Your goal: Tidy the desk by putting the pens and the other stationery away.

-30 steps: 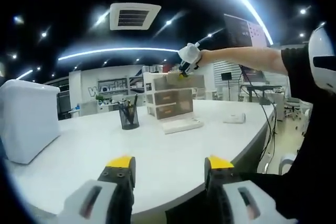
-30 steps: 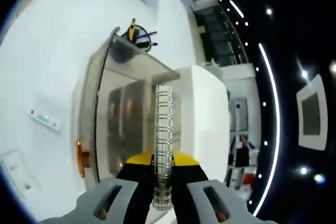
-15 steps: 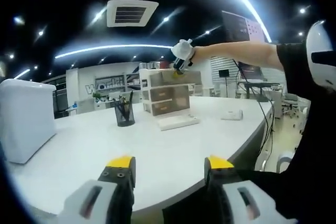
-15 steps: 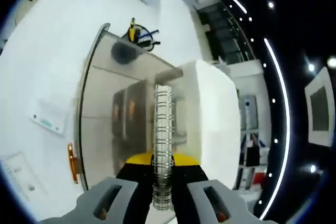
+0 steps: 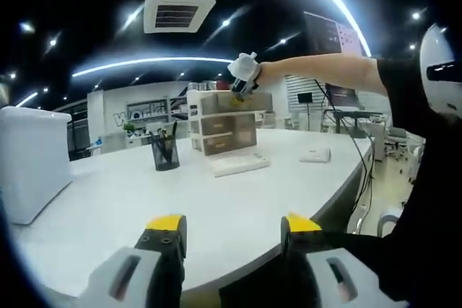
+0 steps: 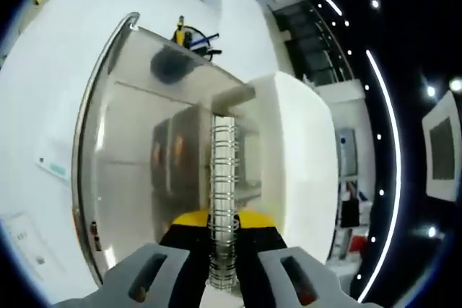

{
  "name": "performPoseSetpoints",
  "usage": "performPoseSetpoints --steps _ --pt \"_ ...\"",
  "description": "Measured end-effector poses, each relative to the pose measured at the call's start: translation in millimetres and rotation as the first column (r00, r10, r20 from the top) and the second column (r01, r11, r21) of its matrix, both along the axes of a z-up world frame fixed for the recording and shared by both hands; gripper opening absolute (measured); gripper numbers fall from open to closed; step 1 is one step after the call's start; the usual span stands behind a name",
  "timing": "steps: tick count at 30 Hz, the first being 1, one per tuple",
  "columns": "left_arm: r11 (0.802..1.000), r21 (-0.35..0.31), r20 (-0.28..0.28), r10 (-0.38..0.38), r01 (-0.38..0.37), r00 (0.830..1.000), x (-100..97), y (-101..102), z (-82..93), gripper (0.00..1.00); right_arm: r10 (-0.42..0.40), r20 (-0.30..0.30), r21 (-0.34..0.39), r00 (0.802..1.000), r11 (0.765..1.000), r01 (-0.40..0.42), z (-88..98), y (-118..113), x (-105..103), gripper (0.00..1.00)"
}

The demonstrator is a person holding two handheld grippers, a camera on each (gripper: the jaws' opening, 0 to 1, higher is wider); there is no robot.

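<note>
I am holding my left gripper [image 5: 231,239] low over the near edge of the white tabletop [image 5: 216,203], its jaws standing wide apart with nothing between them. Well ahead of it, the drawer unit [image 5: 225,124] is standing on the tabletop, with a black pen cup [image 5: 165,154] to its left and a flat white tray [image 5: 238,165] just in front. My right gripper [image 6: 222,232] is clamping a metal spiral-bound item [image 6: 223,200] upright between its jaws, directly above the open top drawer [image 6: 144,149] of clear plastic. Beyond the drawer, pens [image 6: 191,37] are sticking out of the cup.
</note>
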State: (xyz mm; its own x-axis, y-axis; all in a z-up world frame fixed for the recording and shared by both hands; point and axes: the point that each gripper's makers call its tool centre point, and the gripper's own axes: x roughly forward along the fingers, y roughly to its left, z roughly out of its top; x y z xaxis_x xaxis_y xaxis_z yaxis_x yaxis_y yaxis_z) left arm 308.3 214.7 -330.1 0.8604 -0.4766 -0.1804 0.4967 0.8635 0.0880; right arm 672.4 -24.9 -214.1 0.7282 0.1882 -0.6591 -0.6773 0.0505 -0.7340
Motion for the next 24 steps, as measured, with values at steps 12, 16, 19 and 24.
performPoseSetpoints --steps 12,16,19,24 --pt "1.000 0.015 -0.009 -0.022 0.022 1.000 0.0 -14.8 0.4 0.53 -0.052 -0.074 0.232 0.996 0.970 0.068 4.2 0.8 -4.7 0.15" --pt "0.999 0.015 -0.011 -0.030 0.030 0.999 0.1 -18.9 0.7 0.53 -0.072 -0.118 0.309 0.990 0.945 0.105 6.8 -0.8 -9.3 0.18" --pt "0.999 0.015 -0.009 -0.036 0.036 0.999 0.3 -21.9 1.5 0.53 -0.085 -0.146 0.369 0.986 0.920 0.134 9.5 -0.5 -11.6 0.22" --pt "0.999 0.017 -0.007 -0.049 0.049 0.999 -1.9 -27.9 3.0 0.53 -0.099 -0.195 0.480 0.976 0.858 0.183 14.6 -0.2 -16.9 0.27"
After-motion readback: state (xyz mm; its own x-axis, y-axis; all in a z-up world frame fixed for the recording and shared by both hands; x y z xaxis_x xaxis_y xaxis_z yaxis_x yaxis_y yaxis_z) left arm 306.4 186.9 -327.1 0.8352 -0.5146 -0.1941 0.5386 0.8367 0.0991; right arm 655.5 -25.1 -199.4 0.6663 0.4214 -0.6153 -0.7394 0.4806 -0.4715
